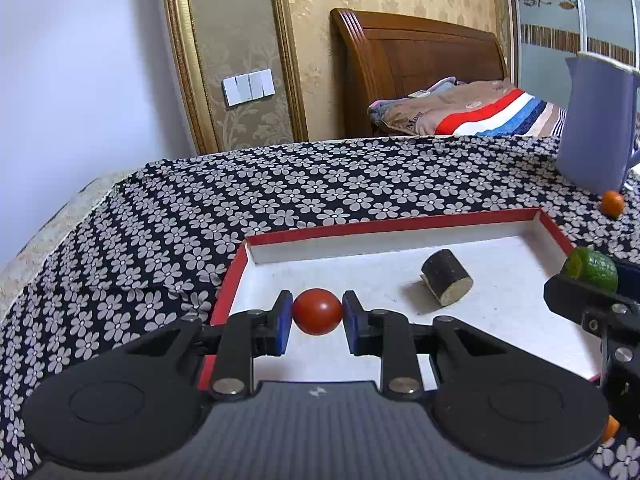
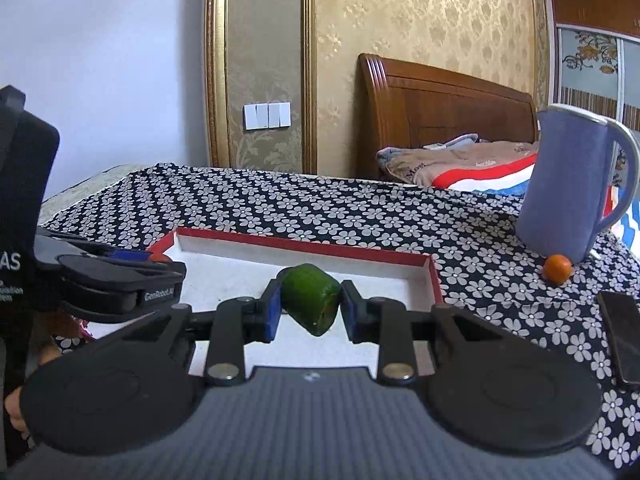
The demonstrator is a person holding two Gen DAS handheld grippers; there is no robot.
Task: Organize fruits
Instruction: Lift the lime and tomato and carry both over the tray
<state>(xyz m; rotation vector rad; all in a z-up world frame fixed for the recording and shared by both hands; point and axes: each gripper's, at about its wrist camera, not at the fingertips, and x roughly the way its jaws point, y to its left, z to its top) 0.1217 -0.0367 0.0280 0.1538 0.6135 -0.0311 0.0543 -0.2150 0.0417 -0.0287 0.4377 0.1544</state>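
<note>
My left gripper (image 1: 317,314) is shut on a small red tomato (image 1: 317,311) and holds it over the near left part of a white tray with a red rim (image 1: 400,224). A dark cut cylinder piece (image 1: 446,277) lies in the tray. My right gripper (image 2: 308,304) is shut on a green fruit piece (image 2: 312,298) above the tray (image 2: 304,245); it shows at the right edge of the left wrist view (image 1: 592,268). A small orange fruit (image 2: 557,268) lies on the cloth by the jug, also in the left wrist view (image 1: 613,203).
A blue-grey jug (image 2: 568,184) stands on the flowered tablecloth (image 1: 280,184) at the right. A dark phone (image 2: 622,340) lies at the right edge. A bed with a wooden headboard (image 2: 440,112) is behind the table.
</note>
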